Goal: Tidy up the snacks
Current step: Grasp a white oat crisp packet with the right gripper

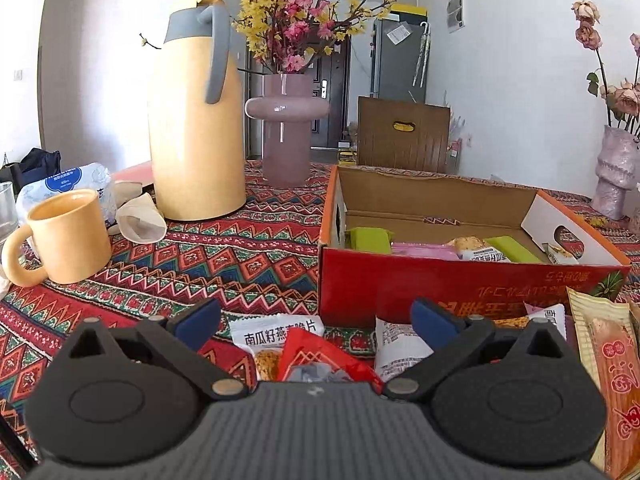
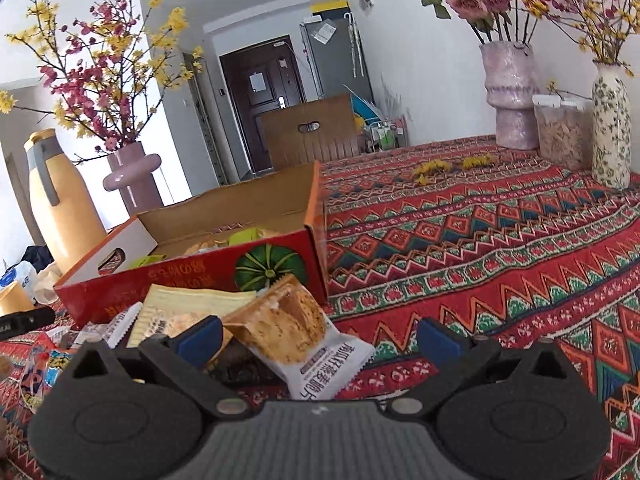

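Crinkly foil and plastic film make up everything to be sorted: a loose heap of snack packets lies on the patterned cloth of the counter, just in front of the red cardboard box [image 1: 472, 280], which stands open with a few green, pink and white packets already lying flat on its floor. The left tool [image 1: 316, 320] hangs with its blue pads spread wide apart and nothing between them, directly over a white packet with black lettering [image 1: 278, 334] and a red packet [image 1: 320, 356] that overlaps it. The right tool [image 2: 318, 338] is likewise spread and empty, with a cracker packet [image 2: 298, 332] lying tilted across the gap between its pads, propped on the packets beneath and near the box's front right corner, where a green pumpkin is printed. These packets look light and puffed with air, so I judge they will lift with almost no effort but will slide on one another and buckle if pinched in the middle. The contents seem brittle, so a hard squeeze could crush them. The flat crimped seal at a packet's end looks like the better place to take hold, since it is thin, stiff and free of contents. A long orange packet [image 1: 612, 376] at the heap's right side would probably droop if held by one end.
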Motion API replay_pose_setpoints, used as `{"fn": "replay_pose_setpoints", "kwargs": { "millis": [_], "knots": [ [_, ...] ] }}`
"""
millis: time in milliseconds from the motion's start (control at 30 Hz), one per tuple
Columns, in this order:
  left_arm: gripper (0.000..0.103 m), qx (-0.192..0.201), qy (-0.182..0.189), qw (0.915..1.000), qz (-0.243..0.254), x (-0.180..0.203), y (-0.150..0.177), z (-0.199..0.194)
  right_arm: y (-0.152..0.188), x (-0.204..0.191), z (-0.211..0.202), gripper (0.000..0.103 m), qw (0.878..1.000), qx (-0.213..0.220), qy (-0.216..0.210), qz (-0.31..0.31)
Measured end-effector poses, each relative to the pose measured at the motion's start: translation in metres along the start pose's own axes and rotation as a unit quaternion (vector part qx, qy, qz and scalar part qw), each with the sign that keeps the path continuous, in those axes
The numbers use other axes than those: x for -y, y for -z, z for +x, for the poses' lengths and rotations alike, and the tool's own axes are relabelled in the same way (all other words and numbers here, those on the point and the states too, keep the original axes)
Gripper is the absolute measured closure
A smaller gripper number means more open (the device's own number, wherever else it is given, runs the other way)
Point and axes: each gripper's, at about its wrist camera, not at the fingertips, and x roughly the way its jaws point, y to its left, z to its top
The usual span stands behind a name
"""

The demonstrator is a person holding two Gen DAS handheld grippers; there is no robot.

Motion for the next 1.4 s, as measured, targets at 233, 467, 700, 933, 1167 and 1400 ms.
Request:
{"fn": "replay_pose_setpoints", "kwargs": {
  "millis": [233,467,700,933,1167,1400],
  "knots": [
    [0.0,-0.002,0.003,0.9999,0.011,0.003,0.001,0.001,0.002,-0.003,0.002,0.0,1.0,-0.002,0.002,-0.005],
    [0.0,0.001,0.007,1.0,0.007,0.001,0.001,0.0,0.001,-0.008,0.004,0.0,1.0,-0.011,0.008,-0.021],
    [0.0,0.0,0.007,1.0,0.007,0.001,0.001,0.001,-0.011,-0.009,0.016,0.0,0.997,-0.043,0.009,-0.067],
    [0.0,-0.001,0.007,1.0,0.006,0.002,0.002,0.001,-0.02,-0.01,0.04,0.0,0.993,-0.074,0.007,-0.097],
    [0.0,-0.003,0.006,1.0,0.006,0.001,0.002,0.002,-0.022,-0.004,0.045,0.016,0.992,-0.084,-0.017,-0.094],
    [0.0,-0.002,0.008,1.0,0.003,0.001,0.002,0.001,-0.019,0.01,0.043,0.035,0.994,-0.086,-0.019,-0.069]
  ]
}}
